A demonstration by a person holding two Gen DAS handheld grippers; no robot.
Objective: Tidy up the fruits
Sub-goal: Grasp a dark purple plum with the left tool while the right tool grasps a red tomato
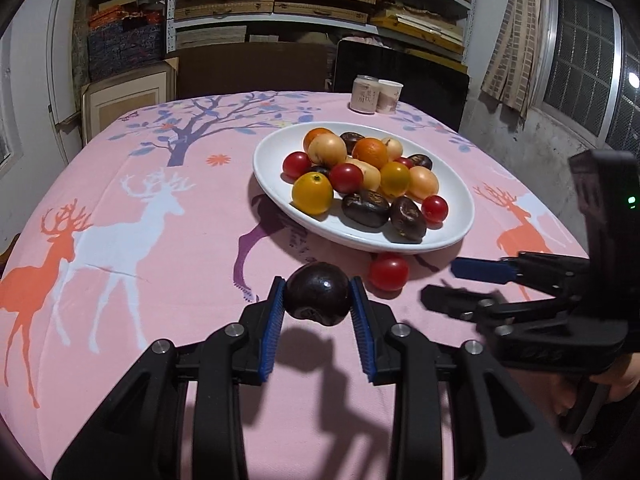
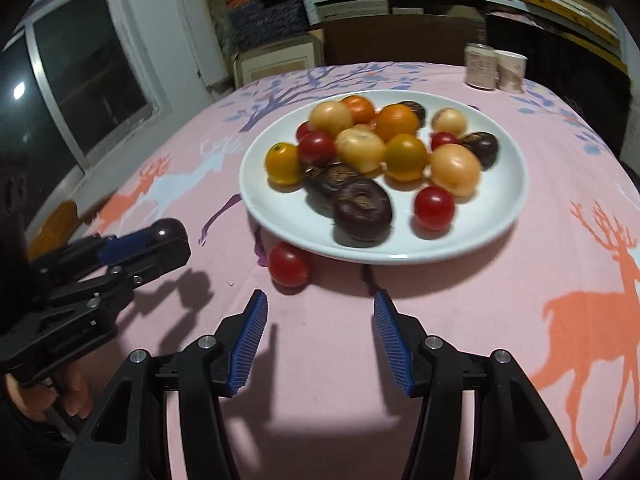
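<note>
Left gripper, black with blue ribbed pads, clamps a dark purple round fruit above the pink deer-print tablecloth. Right gripper, of the same make, stands wide apart, gripping nothing. A loose red cherry tomato lies just beyond it, touching the near rim of the white oval plate heaped with mixed fruit. Two paper cups stand far right.

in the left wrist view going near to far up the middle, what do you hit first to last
left gripper shut on the dark fruit → red tomato on the cloth → white plate of fruit → two paper cups → shelves
</note>
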